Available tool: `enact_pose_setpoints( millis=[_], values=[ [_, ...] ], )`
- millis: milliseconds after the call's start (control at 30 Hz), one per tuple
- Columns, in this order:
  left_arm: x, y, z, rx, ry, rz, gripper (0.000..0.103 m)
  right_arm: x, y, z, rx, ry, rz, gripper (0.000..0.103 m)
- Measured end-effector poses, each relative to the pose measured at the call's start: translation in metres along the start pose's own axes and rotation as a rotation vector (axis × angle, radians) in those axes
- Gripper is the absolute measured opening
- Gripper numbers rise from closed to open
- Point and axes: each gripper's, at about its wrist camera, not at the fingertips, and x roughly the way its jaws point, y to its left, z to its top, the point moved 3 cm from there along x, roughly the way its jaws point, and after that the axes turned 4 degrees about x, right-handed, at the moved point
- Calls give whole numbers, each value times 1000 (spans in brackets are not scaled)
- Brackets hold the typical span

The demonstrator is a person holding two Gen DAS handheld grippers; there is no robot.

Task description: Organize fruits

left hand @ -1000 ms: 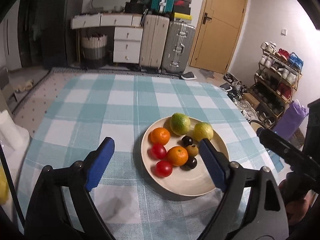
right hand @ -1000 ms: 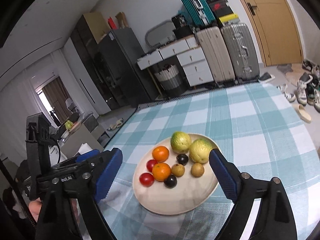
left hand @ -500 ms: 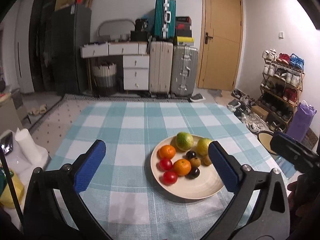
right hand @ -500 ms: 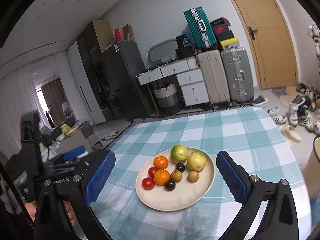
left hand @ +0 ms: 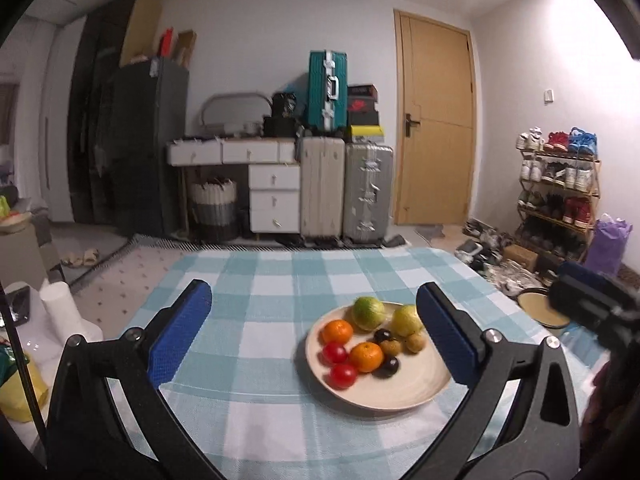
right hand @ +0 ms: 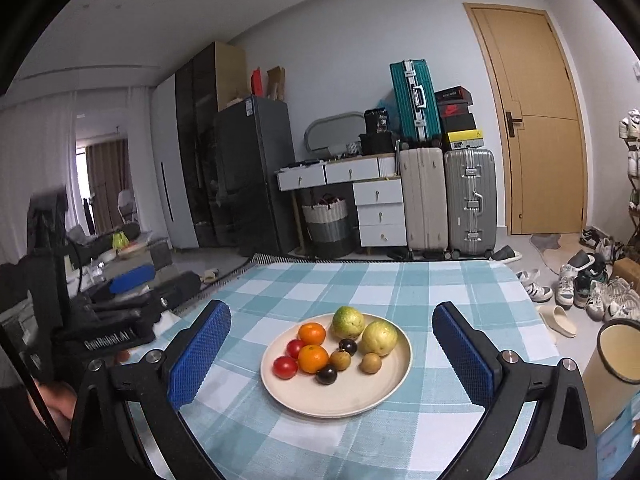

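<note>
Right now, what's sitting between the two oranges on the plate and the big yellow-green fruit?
In the right wrist view, a dark plum-like fruit and a brown round fruit lie between the oranges and the yellow-green fruit on the plate.

Left tool [left hand: 312, 332], right tool [right hand: 332, 354] agape, empty

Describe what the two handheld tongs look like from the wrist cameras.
Both match: the left tongs and right tongs have black angular arms with silver bolts, each tipped by a flat blue pad with a fine grid texture. Seen from the right camera, the left unit's black body carries white lettering, too blurred to read, and a thin dark cable.
</note>
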Motion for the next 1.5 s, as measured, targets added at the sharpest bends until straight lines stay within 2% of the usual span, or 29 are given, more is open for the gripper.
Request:
enact_pose_setpoints(
  millis=[233, 433, 500, 633, 700, 900, 1000, 1033, 1167, 1500],
  values=[
    [-7, 2, -19, 17, -57, 27, 102, -7, 5, -13, -64, -50, -63, 103],
    [0, 6, -38, 37, -66, 71, 102, -5, 5, -37, -134, -68, -113, 103],
    [3, 6, -45, 52, -62, 85, 102, -5, 2, -44, -138, -67, -102, 103],
    [11, 14, -57, 20, -59, 103, 102, -5, -3, -51, -152, -97, -175, 103],
    [17, 19, -62, -2, -39, 100, 102, -3, -2, -51, -157, -103, -162, 103],
    [24, 25, -67, -25, -14, 95, 102, 10, -8, -52, -144, -52, -180, 103],
    [43, 23, -73, -16, 93, 82, 102, 23, -19, -55, -96, 20, -179, 103],
    [45, 22, -74, -9, 93, 80, 102, 29, -23, -56, -83, 51, -193, 103],
    [43, 19, -75, 1, 56, 68, 102, 26, -19, -57, -108, 30, -210, 103],
    [43, 20, -75, -3, 64, 81, 102, 29, -22, -58, -107, 38, -200, 103]
  ],
)
